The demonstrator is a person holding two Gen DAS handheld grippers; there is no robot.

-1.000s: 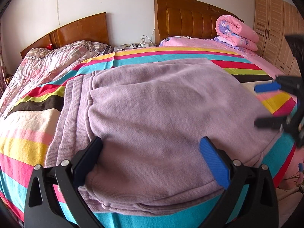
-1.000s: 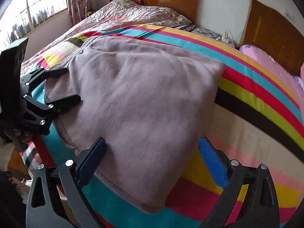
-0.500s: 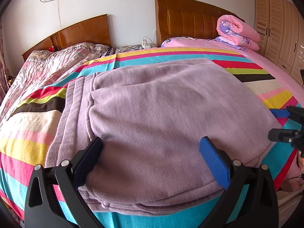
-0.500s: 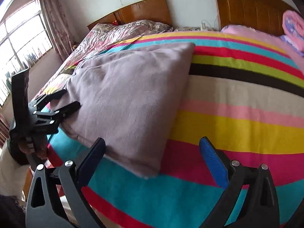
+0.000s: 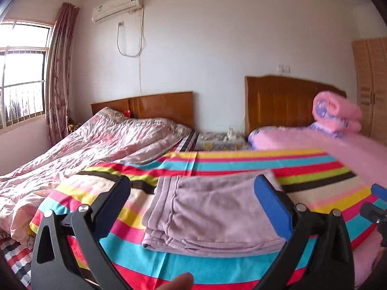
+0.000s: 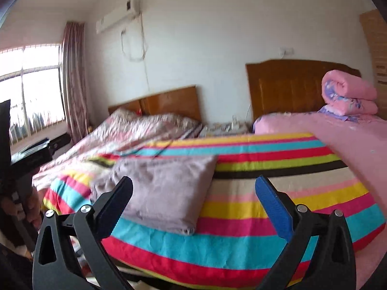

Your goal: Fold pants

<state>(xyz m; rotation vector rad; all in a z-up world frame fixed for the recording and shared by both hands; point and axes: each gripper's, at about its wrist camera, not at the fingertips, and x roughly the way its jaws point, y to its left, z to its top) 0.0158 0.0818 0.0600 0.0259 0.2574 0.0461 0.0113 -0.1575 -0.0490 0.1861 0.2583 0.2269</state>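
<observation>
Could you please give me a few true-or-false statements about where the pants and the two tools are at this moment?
1. The folded lilac pants lie on the striped blanket. True.
2. The left tool is clamped on the pants. False: its jaws are open and hold nothing.
3. The right tool is open and empty. True.
4. The rolled pink quilt sits on top of the pants. False: it rests on the pink bed by the headboard.

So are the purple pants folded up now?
Folded. The pants lie as a neat rectangle on the striped blanket, with stacked layers showing along the near edge.
</observation>
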